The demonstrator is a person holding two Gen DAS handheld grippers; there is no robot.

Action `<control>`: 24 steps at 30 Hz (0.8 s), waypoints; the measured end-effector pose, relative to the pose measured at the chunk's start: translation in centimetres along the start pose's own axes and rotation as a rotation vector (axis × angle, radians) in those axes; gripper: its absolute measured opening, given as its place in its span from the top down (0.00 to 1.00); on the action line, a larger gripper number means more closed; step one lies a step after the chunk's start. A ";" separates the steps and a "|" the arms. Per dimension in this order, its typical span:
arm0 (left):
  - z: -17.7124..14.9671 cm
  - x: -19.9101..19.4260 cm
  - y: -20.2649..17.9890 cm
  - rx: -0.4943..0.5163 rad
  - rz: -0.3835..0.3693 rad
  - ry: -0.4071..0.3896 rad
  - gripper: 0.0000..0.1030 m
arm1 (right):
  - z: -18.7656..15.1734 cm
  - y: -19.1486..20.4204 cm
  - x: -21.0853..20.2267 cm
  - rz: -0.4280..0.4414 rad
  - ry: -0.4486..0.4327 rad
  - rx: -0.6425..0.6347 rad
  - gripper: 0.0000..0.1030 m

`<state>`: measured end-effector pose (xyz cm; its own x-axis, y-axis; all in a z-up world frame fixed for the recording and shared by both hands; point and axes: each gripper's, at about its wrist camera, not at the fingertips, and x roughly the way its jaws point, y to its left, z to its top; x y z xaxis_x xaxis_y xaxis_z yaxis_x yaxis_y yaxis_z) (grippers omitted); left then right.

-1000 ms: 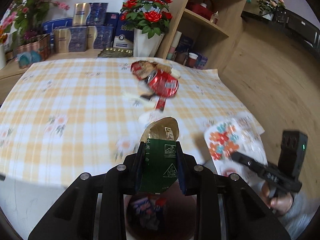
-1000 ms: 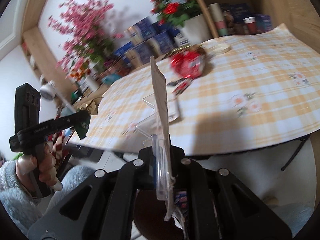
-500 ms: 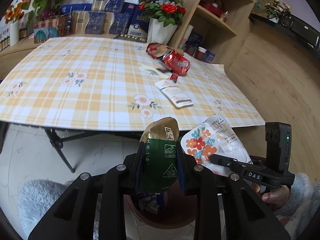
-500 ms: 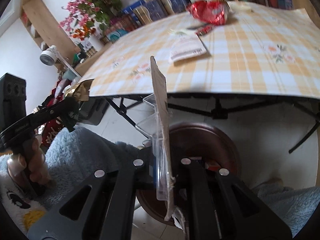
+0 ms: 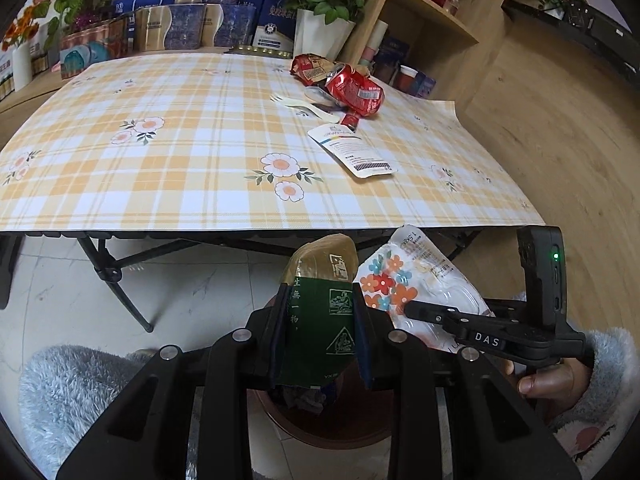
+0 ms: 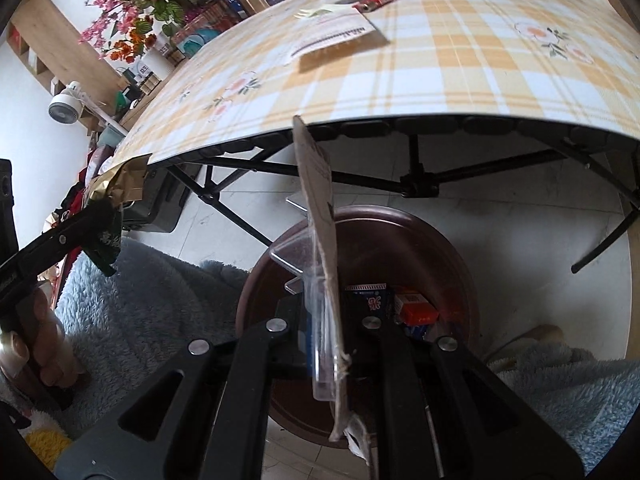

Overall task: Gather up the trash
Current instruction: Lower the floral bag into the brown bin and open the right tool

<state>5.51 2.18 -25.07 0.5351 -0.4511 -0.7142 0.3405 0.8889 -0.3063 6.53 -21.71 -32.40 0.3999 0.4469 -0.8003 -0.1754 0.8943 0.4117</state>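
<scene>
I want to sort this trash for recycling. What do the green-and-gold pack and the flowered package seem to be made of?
The green-and-gold pack in the left claw looks like foil-lined film: its gold top shines and creases. The flowered package in the right claw looks like printed card backing a clear, glossy plastic blister, seen edge-on from the right wrist. Probably two materials to separate.

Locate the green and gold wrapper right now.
In the left wrist view, the green and gold wrapper sits clamped in the left hand-held gripper, directly above the brown bin, below the table edge.
</scene>
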 end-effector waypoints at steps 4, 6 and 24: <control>0.1 0.1 0.5 -0.028 -0.003 0.002 0.72 | 0.1 -0.1 0.4 -0.011 0.015 0.013 0.89; 0.0 0.1 0.7 -0.040 -0.001 0.002 0.72 | 0.1 -0.3 0.5 -0.015 0.020 0.020 0.89; 0.0 0.4 0.6 -0.032 0.006 0.008 0.72 | 0.1 -2.0 -0.4 -0.071 -0.035 0.085 0.13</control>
<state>5.94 2.58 -25.50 0.5311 -0.4450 -0.7211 0.3119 0.8939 -0.3219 6.82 -23.66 -32.81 0.4400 0.3801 -0.8135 -0.0692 0.9176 0.3914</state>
